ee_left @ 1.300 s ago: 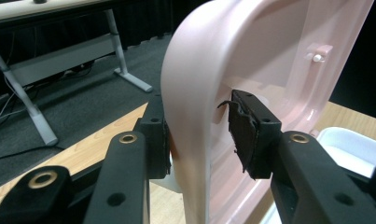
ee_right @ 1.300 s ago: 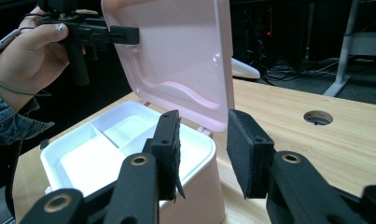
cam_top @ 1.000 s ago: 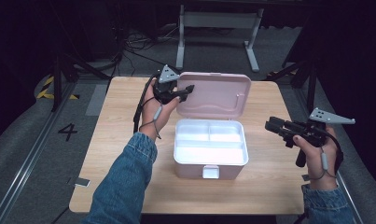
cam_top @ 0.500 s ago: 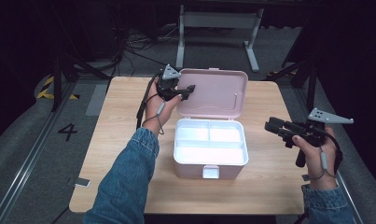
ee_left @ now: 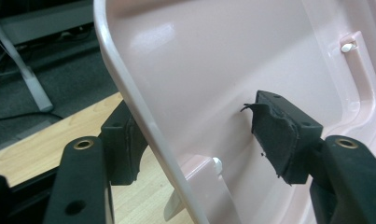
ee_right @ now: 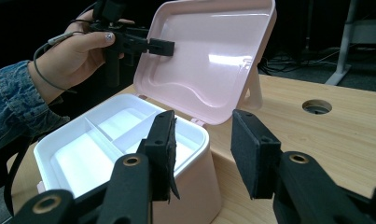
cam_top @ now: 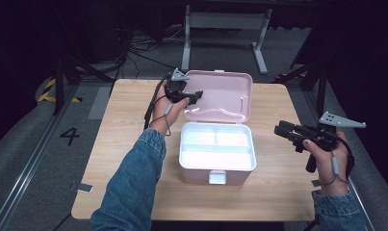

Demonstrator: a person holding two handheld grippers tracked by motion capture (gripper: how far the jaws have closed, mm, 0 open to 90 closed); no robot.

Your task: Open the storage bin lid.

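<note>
**Left gripper opening around the edge of the raised lid**

The left gripper [cam_top: 195, 94] is standing with its jaws on either side of the pink lid [cam_top: 220, 95]: in the left gripper view one pad is lying behind the lid's rim [ee_left: 129, 93] and the other pad [ee_left: 275, 133] is facing the inner side of the lid. The jaws have just been opening, and both pads are now standing apart from the plastic, so the lid is between them but not pressed. The left hand [cam_top: 163, 107] is holding the gripper nearly level, pointing toward the lid's left edge, with the wrist bent up and the forearm in a denim sleeve [cam_top: 134, 178] reaching along the left side of the box. The gripper's cable is hanging in a loop below the hand.

The pink box [cam_top: 217, 155] is sitting open in the middle of the wooden table [cam_top: 119, 120], its white tray showing three compartments, and the lid is standing up from the far side of the box.

The right gripper [cam_top: 281, 131] is hovering to the right of the box, well apart from it, jaws half wide with nothing between them. The right hand [cam_top: 326, 154] is gripping it level, pointing toward the box.
</note>
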